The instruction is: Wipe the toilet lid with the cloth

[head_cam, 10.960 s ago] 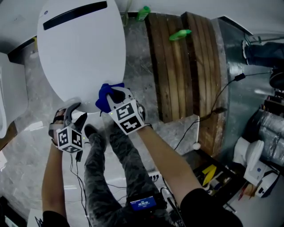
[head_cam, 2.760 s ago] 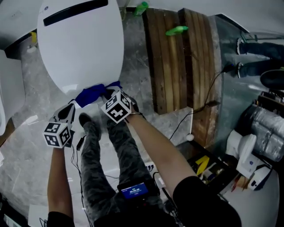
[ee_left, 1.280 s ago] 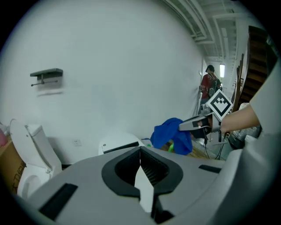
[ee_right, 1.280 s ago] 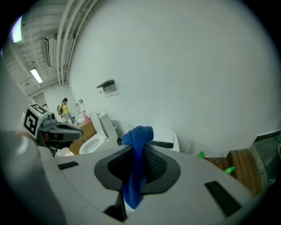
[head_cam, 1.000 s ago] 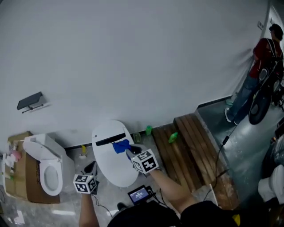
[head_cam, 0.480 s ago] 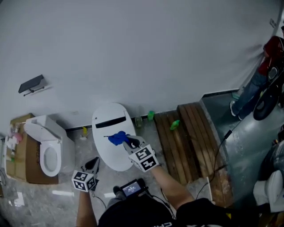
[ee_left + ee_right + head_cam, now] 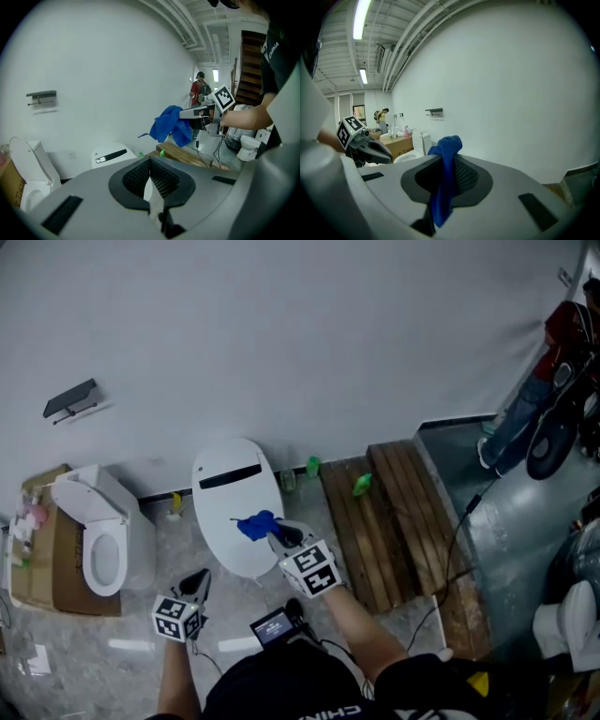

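White wall (image 7: 281,343), grey stone floor (image 7: 103,620), that's the room I'm looking down into from up high. My right gripper (image 7: 278,536) is clamping the blue cloth (image 7: 255,524): its jaws are squeezing one bunched fold and the rest is dangling loose, which I'm guessing is so there's a floppy bit to drag over the surface. My left gripper (image 7: 200,579) is sitting with its jaws fully together and nothing in them. It's hanging low and off to the side, and I reckon I'm just keeping it out of the way.

In the left gripper view the cloth is hanging in mid air, so it isn't touching the toilet lid (image 7: 223,486) right now. That lid is lying flat down by the wall, beyond the cloth.

Further out, another toilet (image 7: 94,498) is standing at the left beside a cardboard box (image 7: 42,577), and wooden planks (image 7: 394,521) with a green bottle (image 7: 362,484) are lying to the right. I'm thinking the next bit is bringing the cloth down onto the lid.
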`<state>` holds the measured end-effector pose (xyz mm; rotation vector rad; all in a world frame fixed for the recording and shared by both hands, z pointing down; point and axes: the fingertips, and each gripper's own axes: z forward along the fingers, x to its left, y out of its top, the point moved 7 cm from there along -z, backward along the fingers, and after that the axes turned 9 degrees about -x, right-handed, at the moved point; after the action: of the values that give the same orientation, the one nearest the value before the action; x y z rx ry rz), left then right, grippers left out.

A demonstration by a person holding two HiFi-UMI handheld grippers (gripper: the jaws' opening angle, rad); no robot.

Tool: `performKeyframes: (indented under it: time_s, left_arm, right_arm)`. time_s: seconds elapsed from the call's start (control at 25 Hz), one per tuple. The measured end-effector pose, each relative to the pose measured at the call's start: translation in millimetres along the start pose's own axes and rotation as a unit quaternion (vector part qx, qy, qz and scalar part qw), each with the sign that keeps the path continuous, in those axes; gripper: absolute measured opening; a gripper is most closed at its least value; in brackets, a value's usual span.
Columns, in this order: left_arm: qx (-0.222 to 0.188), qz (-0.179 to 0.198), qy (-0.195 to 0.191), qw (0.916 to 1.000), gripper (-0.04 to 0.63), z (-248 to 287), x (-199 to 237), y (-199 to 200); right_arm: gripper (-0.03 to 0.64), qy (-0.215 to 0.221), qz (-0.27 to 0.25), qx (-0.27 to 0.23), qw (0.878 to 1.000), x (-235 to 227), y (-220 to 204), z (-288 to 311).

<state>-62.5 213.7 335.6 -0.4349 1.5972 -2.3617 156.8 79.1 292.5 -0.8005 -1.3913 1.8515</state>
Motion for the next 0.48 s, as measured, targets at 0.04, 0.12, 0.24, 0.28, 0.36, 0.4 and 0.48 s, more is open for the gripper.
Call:
performKeyframes:
  time_s: [0.04,0.12,0.24,0.28,0.36,0.4,0.48]
  left_arm:
    - [-0.003,0.006,-0.004,1.0000,0.011,-9.1,-6.5,-2.6]
    - [-0.005,0.021,-0.010,0.9997,0.011,-31.7,-20.2,-10.4]
    - [-0.016,0.024,-0.030,0.9991,0.012,-77.7,-43.7,-31.4]
    - [-0.023,0.018,-0.038,0.9988,0.012,-94.3,-51.9,-41.0]
    - [-0.030,0.012,-0.045,0.9985,0.012,-125.3,-67.8,-61.5]
    - [-0.029,0.013,-0.046,0.9984,0.012,-139.3,-75.4,-71.6]
    - [-0.020,0.013,-0.046,0.9987,0.012,-166.0,-90.1,-90.3]
  right_arm:
    - [0.046,-0.004,-0.003,0.001,1.000,10.0,-2.0,-9.1]
    - [0.046,-0.013,-0.010,0.005,1.000,33.2,-7.2,-26.6]
    - [0.046,-0.022,-0.014,0.008,1.000,79.1,-20.6,-55.7]
    - [0.046,-0.023,-0.013,0.007,1.000,96.3,-26.8,-66.5]
    - [0.046,-0.024,-0.017,0.008,1.000,129.4,-39.9,-88.2]
    - [0.046,-0.025,-0.019,0.010,0.999,144.6,-46.6,-98.7]
    - [0.046,-0.025,-0.021,0.020,0.999,173.4,-60.5,-119.7]
